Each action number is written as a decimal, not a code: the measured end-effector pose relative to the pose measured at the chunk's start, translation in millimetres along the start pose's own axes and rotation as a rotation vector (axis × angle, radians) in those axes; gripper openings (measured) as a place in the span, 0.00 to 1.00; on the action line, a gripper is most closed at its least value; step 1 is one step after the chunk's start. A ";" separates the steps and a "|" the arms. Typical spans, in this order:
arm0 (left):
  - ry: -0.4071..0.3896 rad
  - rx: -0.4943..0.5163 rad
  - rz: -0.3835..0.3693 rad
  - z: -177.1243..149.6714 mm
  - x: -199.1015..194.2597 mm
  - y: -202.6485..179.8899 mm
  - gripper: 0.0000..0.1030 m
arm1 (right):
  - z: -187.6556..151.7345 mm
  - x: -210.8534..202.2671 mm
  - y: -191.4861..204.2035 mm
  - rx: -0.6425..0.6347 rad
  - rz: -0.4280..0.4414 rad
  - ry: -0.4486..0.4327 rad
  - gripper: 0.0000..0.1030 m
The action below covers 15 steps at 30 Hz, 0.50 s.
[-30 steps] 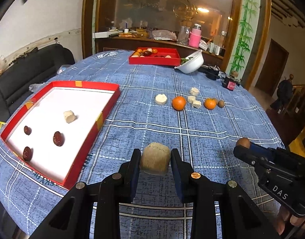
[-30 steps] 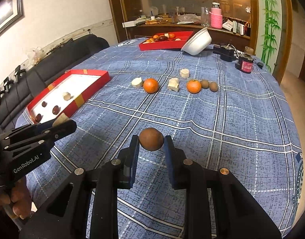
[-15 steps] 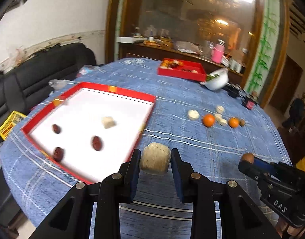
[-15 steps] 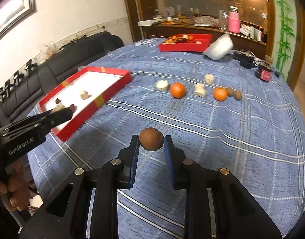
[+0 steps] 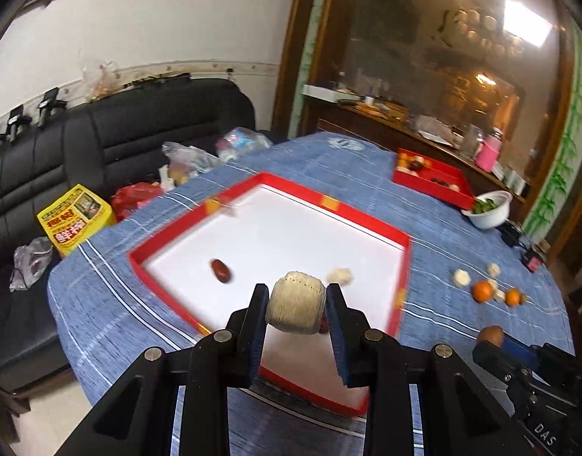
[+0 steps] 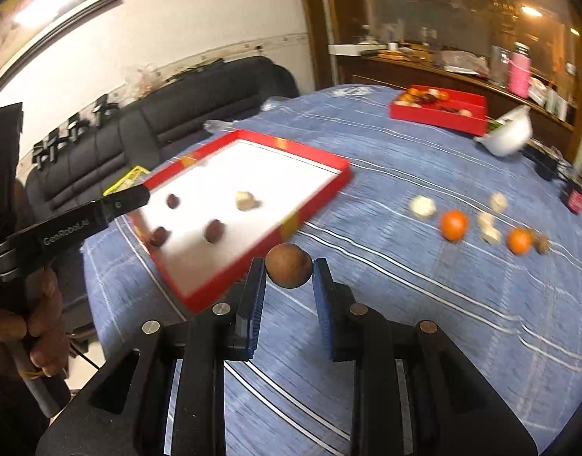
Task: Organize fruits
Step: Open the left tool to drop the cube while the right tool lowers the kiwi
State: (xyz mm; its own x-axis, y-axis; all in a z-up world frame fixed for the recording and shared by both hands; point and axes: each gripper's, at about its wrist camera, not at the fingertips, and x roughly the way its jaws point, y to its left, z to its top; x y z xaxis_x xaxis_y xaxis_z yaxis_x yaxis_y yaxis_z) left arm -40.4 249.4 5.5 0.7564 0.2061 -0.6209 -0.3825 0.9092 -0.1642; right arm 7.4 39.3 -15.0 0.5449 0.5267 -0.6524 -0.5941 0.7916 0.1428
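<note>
Left wrist view, item one: my left gripper point(image 5: 295, 306), jaws pinching a pale, fibrous block of fruit point(image 5: 295, 303) by its two sides, the piece held in the air over the near part of the red tray point(image 5: 404, 266) with the white floor. Item two: already in that tray, one dark red date point(image 5: 220, 270) and one pale chunk point(image 5: 339, 276); something reddish sits just behind the held block, mostly hidden. Item three: out on the blue checked tablecloth point(image 5: 367, 190), well apart to the right, a loose row of oranges and pale pieces (blurred, count uncertain). Right wrist view, item one: my right gripper point(image 6: 289, 271), jaws pinching a round brown fruit point(image 6: 289, 271), held above the cloth just beside the tray's near corner, not over it. Item two: three dates and a pale chunk on the tray floor. Item three: a second red tray point(image 6: 439, 114) with assorted fruit at the far edge, a tipped white bowl point(image 6: 509, 135) beside it. Step in hand, as I judge it: the carry, both pieces on their way to the tray. Next move calls for lowering the left block close to a bare patch of white floor before spreading the jaws, then bringing the right over the rim; the round one will likely roll if dropped from a height.
</note>
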 end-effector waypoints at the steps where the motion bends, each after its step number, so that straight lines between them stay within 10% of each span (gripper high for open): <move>1: 0.003 -0.006 0.005 3.1 3.9 4.2 0.28 | 4.6 5.5 6.2 -0.008 0.011 0.001 0.24; 15: 0.062 0.010 0.043 39.4 75.2 2.6 0.28 | 32.6 63.9 46.2 -0.042 0.063 0.037 0.24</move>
State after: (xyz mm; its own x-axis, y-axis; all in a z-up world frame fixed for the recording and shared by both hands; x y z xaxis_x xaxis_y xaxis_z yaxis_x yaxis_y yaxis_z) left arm 36.3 281.6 -11.5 0.7052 0.2221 -0.6733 -0.4078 0.9039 -0.1289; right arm 34.0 119.6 -25.9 0.4834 0.5627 -0.6706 -0.6513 0.7430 0.1539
